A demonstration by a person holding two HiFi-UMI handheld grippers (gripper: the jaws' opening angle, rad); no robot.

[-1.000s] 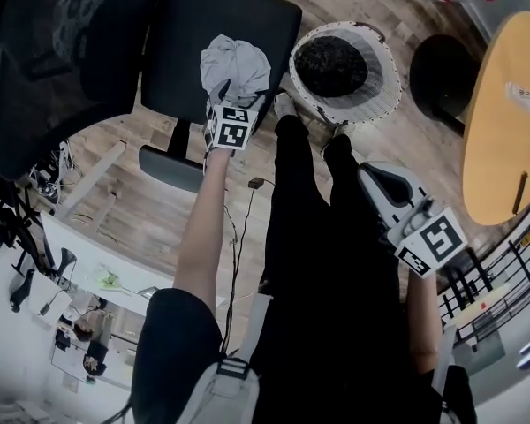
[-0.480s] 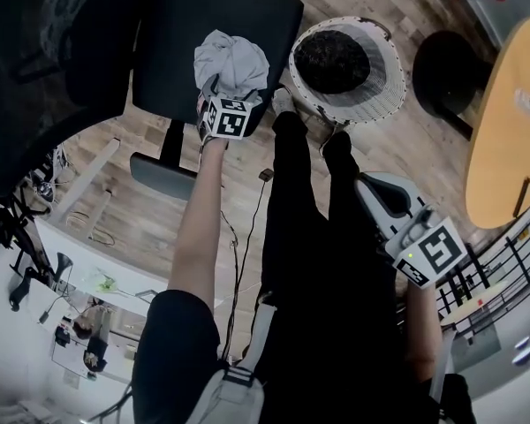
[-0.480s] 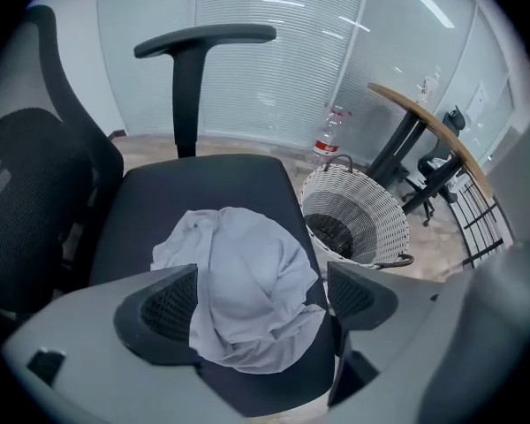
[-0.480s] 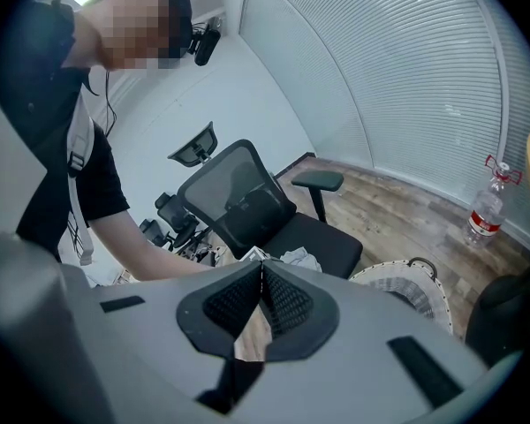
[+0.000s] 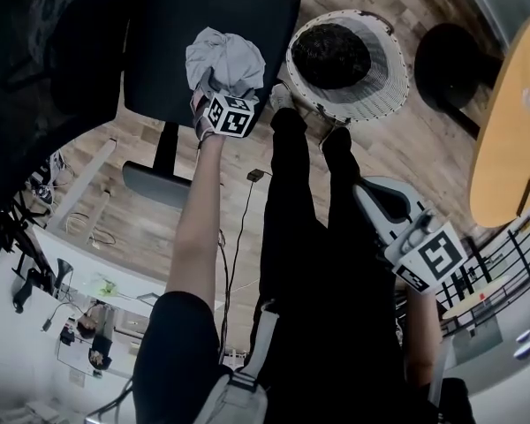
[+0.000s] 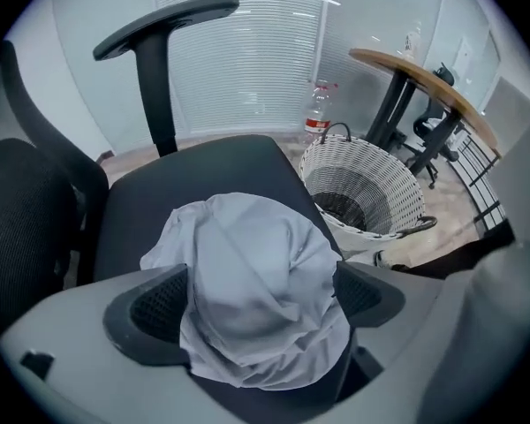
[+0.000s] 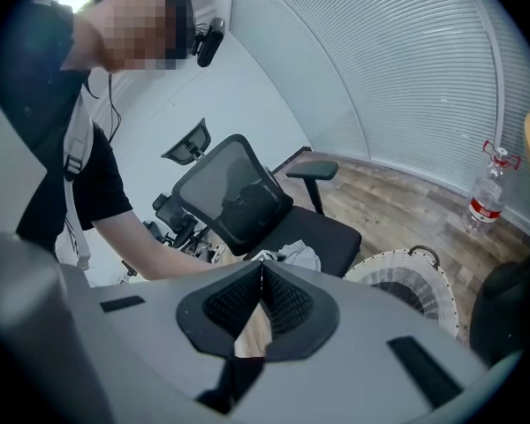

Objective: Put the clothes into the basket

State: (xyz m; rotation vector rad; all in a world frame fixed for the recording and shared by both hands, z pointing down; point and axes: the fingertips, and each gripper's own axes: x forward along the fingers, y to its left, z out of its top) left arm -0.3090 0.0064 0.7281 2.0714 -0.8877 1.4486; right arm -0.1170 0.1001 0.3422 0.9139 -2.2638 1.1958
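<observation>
Now: pick-up step, garment not yet gripped. Left gripper (image 6: 258, 300) fingers spread wide, just opened further, straddling crumpled grey garment (image 5: 225, 56) on chair seat (image 5: 247, 7); pads apparently not pressing. Next: sink a little, clench on bunched cloth, lift clear, carry sideways to basket (image 5: 384, 87) just beside chair. Right gripper (image 7: 260, 276) fingers clenched together, empty, well back. Backrest (image 5: 44, 51) opposite side from basket; route unobstructed. Dark clothes (image 5: 331, 56) already inside, room above.

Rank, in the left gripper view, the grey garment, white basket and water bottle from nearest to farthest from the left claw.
1. Grey garment: on the chair seat, between the left claw's jaws, which have just been opening.
2. White basket: on the floor, right.
3. Water bottle: behind the basket.
</observation>
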